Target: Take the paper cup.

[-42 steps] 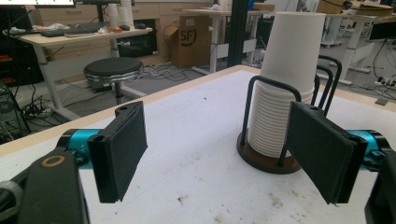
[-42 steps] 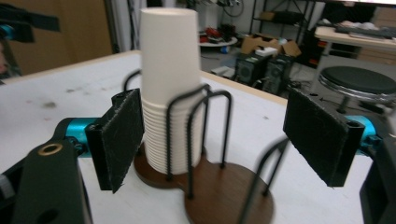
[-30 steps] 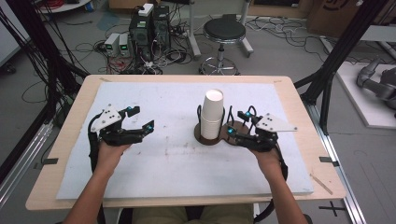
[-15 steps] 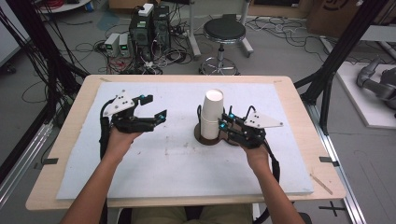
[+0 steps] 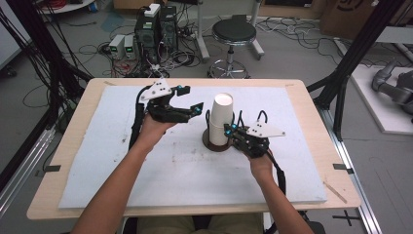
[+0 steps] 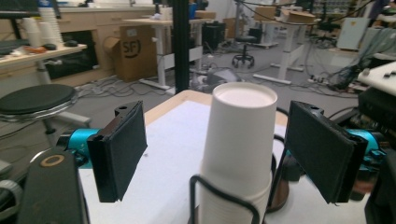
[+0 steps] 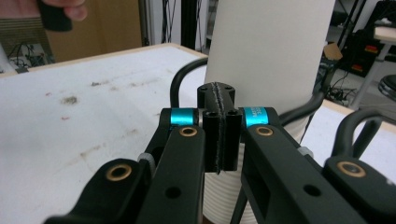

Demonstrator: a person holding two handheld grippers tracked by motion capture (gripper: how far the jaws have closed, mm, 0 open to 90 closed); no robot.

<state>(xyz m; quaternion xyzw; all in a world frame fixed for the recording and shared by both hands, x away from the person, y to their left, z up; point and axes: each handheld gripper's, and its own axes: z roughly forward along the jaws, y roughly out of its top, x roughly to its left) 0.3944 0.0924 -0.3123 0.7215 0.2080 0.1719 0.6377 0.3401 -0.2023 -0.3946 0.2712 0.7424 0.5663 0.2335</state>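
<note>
A stack of upturned white paper cups (image 5: 223, 117) stands in a black wire holder on a round brown base (image 5: 214, 145) at mid-table. My left gripper (image 5: 191, 99) hovers just left of the top cup, open; in the left gripper view its pads (image 6: 119, 149) flank the cups (image 6: 240, 135) without touching. My right gripper (image 5: 229, 129) sits low at the holder's right side. Its jaws have just been closing and are shut (image 7: 218, 100), pads together. The holder's wire (image 7: 180, 86) runs behind them; I cannot tell whether it is pinched.
A white mat (image 5: 146, 170) covers the wooden table. Behind the table on the floor are a black stool (image 5: 234, 31), computer boxes (image 5: 156, 24) and loose cables. A black frame post (image 5: 350, 63) stands at the right rear corner.
My left hand has travelled right and up, from the table's left side to the top of the cup stack. The right gripper's jaws have closed beside the holder.
</note>
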